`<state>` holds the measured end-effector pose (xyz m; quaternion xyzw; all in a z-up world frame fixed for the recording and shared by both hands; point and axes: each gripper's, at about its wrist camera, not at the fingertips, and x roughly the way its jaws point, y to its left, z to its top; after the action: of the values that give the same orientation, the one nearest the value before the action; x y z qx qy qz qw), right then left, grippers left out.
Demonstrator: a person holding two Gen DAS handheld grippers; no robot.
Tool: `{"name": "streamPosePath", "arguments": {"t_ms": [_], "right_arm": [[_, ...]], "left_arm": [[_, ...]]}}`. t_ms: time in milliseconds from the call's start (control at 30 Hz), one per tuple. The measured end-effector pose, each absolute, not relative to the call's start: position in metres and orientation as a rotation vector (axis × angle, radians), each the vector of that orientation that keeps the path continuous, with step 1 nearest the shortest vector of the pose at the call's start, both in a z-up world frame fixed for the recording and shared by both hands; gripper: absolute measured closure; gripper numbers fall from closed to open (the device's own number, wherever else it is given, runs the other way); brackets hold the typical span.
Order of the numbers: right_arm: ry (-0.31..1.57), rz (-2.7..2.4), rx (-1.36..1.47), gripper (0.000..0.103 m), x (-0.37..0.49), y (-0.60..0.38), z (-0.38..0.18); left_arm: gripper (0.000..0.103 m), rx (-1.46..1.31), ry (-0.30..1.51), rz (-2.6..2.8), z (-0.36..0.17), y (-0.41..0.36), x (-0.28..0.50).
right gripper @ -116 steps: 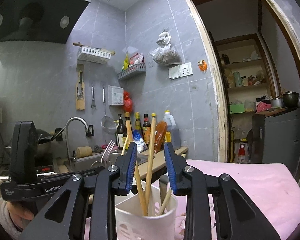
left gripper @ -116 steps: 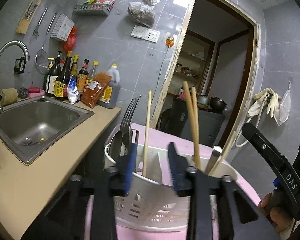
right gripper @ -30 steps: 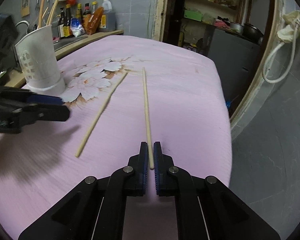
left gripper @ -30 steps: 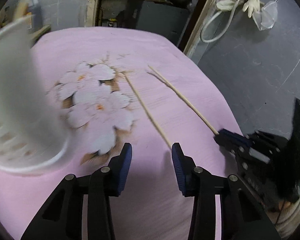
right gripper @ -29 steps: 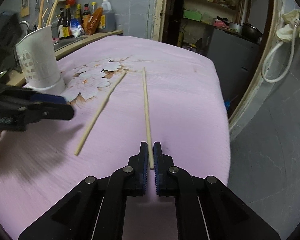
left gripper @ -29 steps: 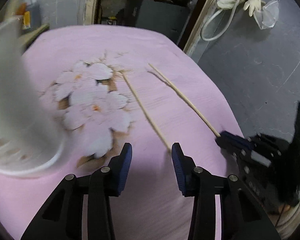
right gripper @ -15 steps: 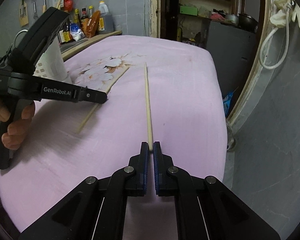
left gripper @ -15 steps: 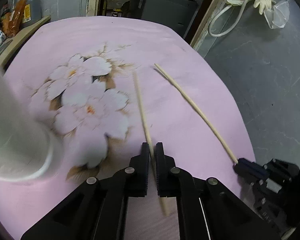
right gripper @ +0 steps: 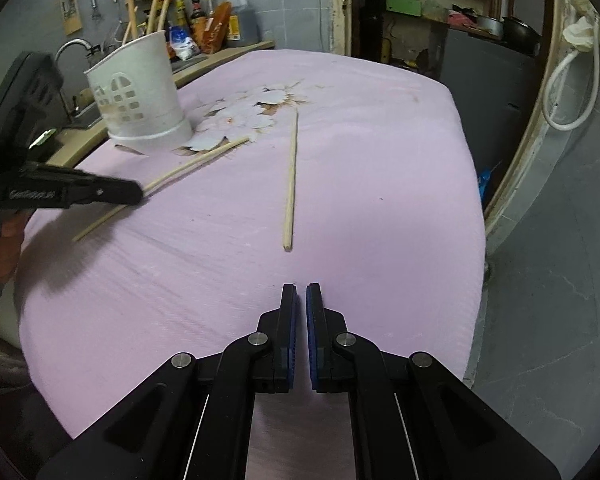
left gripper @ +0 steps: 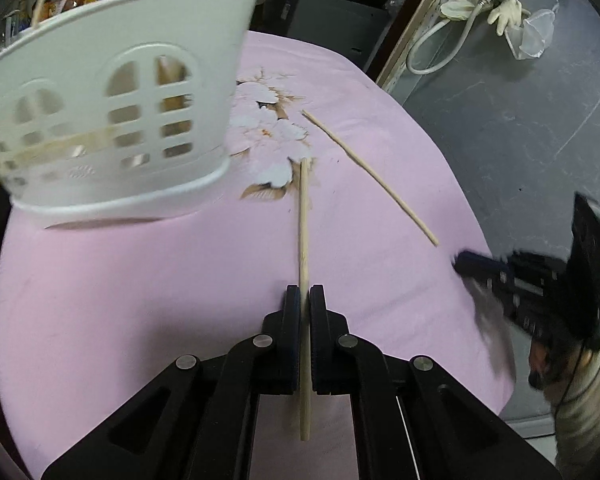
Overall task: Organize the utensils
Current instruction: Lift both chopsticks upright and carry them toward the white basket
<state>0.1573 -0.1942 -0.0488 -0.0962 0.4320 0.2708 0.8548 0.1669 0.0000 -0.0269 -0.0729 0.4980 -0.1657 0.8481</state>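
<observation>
Both grippers are closed: the left gripper [left gripper: 305, 300], open a second ago, now clamps one chopstick [left gripper: 303, 216]; the right gripper [right gripper: 301, 300] has let go of the other chopstick [right gripper: 290, 184], which lies ahead on the pink cloth [right gripper: 380, 168] near the white holder [right gripper: 140, 92].

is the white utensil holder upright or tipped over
Upright: the white utensil holder stands on its base on the pink cloth, chopsticks sticking up out of it.

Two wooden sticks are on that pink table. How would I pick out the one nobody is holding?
Start at the pink tablecloth and its white holder. The free chopstick lies on the cloth right of the flower print, pointing away from the right claw. The other chopstick is pinched in the left claw.
</observation>
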Motion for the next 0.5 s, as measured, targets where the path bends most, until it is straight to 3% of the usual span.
{"name": "streamPosePath", "arguments": {"t_ms": [133, 267, 500], "right_arm": [[0.894, 0.581, -0.163, 0.095, 0.175, -0.189, -0.045], [0.907, 0.617, -0.141, 0.078, 0.205, -0.173, -0.045], [0.965, 0.662, -0.182, 0.078, 0.259, -0.139, -0.050]], "left_arm": [[0.100, -0.089, 1.034, -0.354, -0.023, 0.000, 0.159], [0.100, -0.055, 1.058, -0.363, -0.020, 0.000, 0.169], [0.099, 0.021, 1.094, -0.389, -0.026, -0.006, 0.186]]}}
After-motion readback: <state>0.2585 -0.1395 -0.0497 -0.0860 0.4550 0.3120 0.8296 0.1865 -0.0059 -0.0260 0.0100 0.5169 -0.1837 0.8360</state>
